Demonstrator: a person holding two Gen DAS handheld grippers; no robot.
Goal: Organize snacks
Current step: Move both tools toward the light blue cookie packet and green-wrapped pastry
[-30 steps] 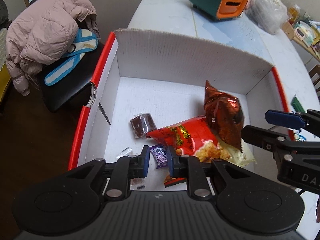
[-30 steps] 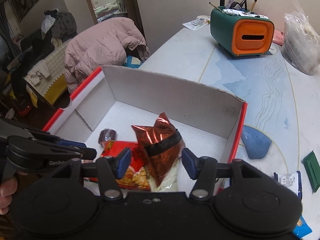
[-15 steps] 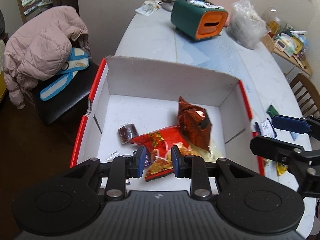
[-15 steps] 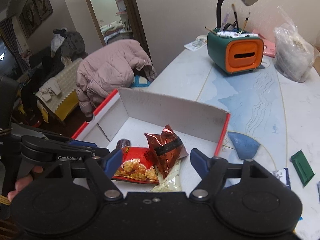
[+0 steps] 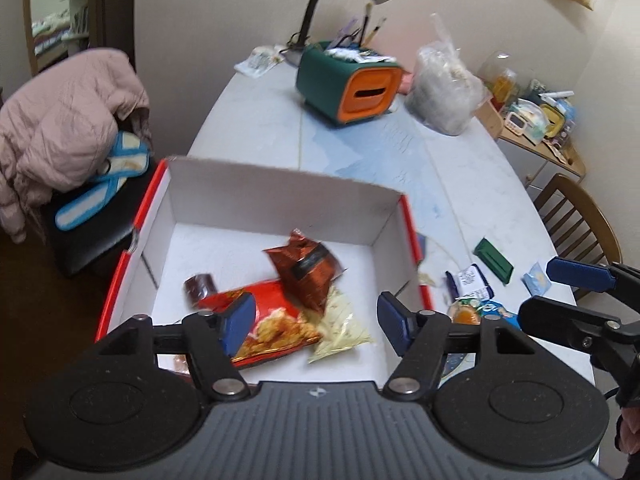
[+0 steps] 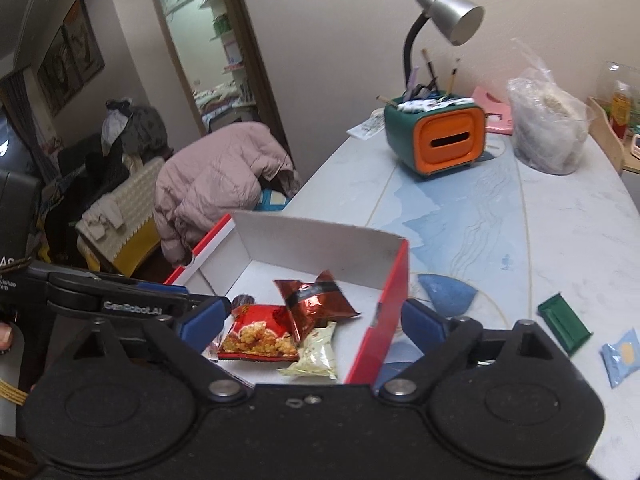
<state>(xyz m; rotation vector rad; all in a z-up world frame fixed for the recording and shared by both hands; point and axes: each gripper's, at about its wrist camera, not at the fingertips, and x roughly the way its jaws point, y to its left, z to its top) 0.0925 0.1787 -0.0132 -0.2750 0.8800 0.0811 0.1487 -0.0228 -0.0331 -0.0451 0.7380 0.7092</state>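
Observation:
A white cardboard box with red rims [image 5: 280, 196] [image 6: 384, 304] sits on the table. Inside lie a red chip bag [image 5: 276, 320] [image 6: 256, 332], a copper foil bag [image 5: 306, 268] [image 6: 316, 300], a pale yellow packet [image 5: 340, 328] [image 6: 316, 352] and a small dark snack [image 5: 199, 288]. My left gripper [image 5: 316, 320] is open and empty above the box's near side. My right gripper [image 6: 312, 320] is open and empty, high over the box's right wall. Loose snacks lie on the table right of the box: a green packet [image 5: 494, 258] [image 6: 564, 320], a light blue packet [image 5: 536, 278] [image 6: 620, 354], a dark blue packet [image 5: 470, 280].
A green and orange pen holder [image 5: 348, 84] [image 6: 436, 136], a desk lamp [image 6: 444, 20] and a clear plastic bag [image 5: 444, 92] [image 6: 548, 132] stand at the table's far end. A chair with a pink jacket [image 5: 60, 128] stands left of the box, a wooden chair [image 5: 576, 216] right.
Both grippers have risen and pulled back from the box. My left gripper's jaws went from nearly shut to wide open; the purple snack seen near its tips earlier is now out of sight.

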